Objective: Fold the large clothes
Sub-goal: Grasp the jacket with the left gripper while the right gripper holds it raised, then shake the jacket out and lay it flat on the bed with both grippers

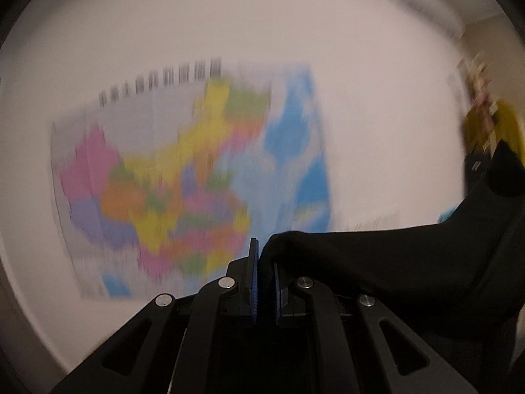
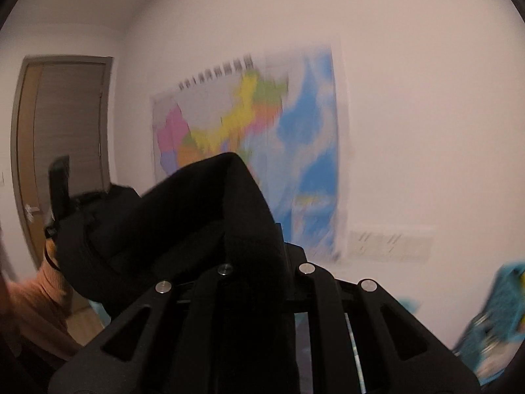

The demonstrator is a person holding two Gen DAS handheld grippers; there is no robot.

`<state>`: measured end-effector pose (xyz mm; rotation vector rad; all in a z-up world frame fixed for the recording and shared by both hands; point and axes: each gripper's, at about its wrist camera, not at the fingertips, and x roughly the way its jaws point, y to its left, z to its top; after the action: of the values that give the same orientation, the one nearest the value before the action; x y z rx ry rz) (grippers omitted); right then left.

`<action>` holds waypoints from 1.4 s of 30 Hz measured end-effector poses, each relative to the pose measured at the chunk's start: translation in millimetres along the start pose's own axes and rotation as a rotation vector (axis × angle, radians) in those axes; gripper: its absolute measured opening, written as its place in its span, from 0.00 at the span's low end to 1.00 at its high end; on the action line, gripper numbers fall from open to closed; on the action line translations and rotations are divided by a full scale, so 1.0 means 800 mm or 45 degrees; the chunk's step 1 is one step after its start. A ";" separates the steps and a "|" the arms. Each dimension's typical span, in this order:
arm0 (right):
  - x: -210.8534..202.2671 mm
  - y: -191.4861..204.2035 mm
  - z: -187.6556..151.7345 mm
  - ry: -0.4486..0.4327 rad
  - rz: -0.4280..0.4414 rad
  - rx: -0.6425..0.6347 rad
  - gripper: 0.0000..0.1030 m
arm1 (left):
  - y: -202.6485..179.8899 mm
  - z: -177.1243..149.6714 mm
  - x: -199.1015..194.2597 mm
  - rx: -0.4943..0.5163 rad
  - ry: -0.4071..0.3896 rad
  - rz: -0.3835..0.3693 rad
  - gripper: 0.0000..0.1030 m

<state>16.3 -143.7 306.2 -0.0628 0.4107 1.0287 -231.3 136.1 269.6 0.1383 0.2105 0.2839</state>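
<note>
- My left tongs [image 1: 265, 262] are clamped nearly shut on a fold of the black garment [image 1: 377, 262], which trails off to their right.
- My right tongs [image 2: 254, 246] are closed on the same garment; it drapes over them and hangs to their left.
- A map [image 1: 197, 180] hangs on the wall ahead of both tongs.

A plain white wall [image 1: 377, 65] filled most of both views, evenly lit. A large, motion-blurred map poster [image 1: 183, 177] in pink, yellow, orange, green and blue hung on it. In the right wrist view a brown wooden door [image 2: 65, 124] in a grey frame stood left of the poster, and a pale rectangular panel [image 2: 390, 244] sat low on the wall to its right.
</note>
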 end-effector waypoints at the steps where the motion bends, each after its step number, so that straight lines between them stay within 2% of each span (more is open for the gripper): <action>1: 0.040 -0.015 -0.012 0.064 0.002 0.038 0.08 | 0.004 -0.016 0.043 -0.014 0.103 0.007 0.06; 3: 0.104 -0.044 -0.038 0.165 0.024 0.112 0.08 | 0.011 -0.051 0.109 -0.038 0.262 0.017 0.06; 6: 0.224 -0.098 -0.097 0.389 0.008 0.270 0.09 | 0.021 -0.123 0.246 -0.126 0.553 0.009 0.05; 7: 0.263 -0.115 -0.123 0.469 -0.047 0.283 0.08 | 0.021 -0.141 0.277 -0.137 0.617 -0.005 0.06; 9: 0.314 -0.147 -0.167 0.589 -0.045 0.401 0.08 | 0.024 -0.189 0.340 -0.231 0.781 -0.008 0.05; 10: 0.345 -0.166 -0.194 0.660 -0.106 0.432 0.09 | 0.020 -0.218 0.375 -0.233 0.856 -0.008 0.05; 13: 0.391 -0.205 -0.239 0.756 -0.171 0.539 0.09 | 0.018 -0.261 0.429 -0.272 0.949 0.007 0.05; 18: 0.405 -0.230 -0.232 0.737 -0.170 0.580 0.08 | 0.030 -0.256 0.461 -0.303 0.959 -0.040 0.06; 20: 0.413 -0.249 -0.244 0.760 -0.194 0.621 0.11 | 0.027 -0.257 0.473 -0.269 0.979 -0.044 0.10; 22: 0.430 -0.260 -0.265 0.847 -0.257 0.640 0.40 | 0.021 -0.267 0.490 -0.213 1.001 0.040 0.25; 24: 0.435 -0.267 -0.282 0.876 -0.336 0.661 0.60 | 0.019 -0.273 0.499 -0.196 1.017 0.071 0.33; 26: 0.426 -0.270 -0.281 0.838 -0.363 0.677 0.68 | 0.024 -0.273 0.492 -0.195 0.992 0.075 0.41; 29: 0.396 -0.251 -0.258 0.762 -0.346 0.538 0.69 | 0.039 -0.257 0.456 -0.197 0.893 -0.014 0.47; 30: 0.386 -0.241 -0.249 0.738 -0.320 0.481 0.69 | 0.042 -0.253 0.444 -0.194 0.868 -0.048 0.53; 31: 0.377 -0.229 -0.242 0.711 -0.283 0.423 0.69 | 0.045 -0.246 0.425 -0.180 0.827 -0.103 0.58; 33: 0.368 -0.190 -0.237 0.708 -0.176 0.289 0.68 | 0.039 -0.239 0.391 -0.123 0.751 -0.235 0.60; 36: 0.388 -0.152 -0.250 0.778 -0.048 0.196 0.58 | 0.010 -0.242 0.375 -0.043 0.758 -0.435 0.61; 37: 0.404 -0.142 -0.258 0.814 -0.036 0.165 0.54 | -0.007 -0.246 0.374 0.003 0.763 -0.511 0.61; 39: 0.435 -0.143 -0.265 0.837 -0.078 0.155 0.47 | -0.037 -0.257 0.384 0.074 0.783 -0.544 0.61; 42: 0.471 -0.170 -0.265 0.804 -0.125 0.283 0.47 | -0.064 -0.271 0.426 0.037 0.892 -0.597 0.59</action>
<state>234.9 42.9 -43.8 -0.2085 1.0830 0.8450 53.3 209.3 -12.4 0.0096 0.9280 -0.1512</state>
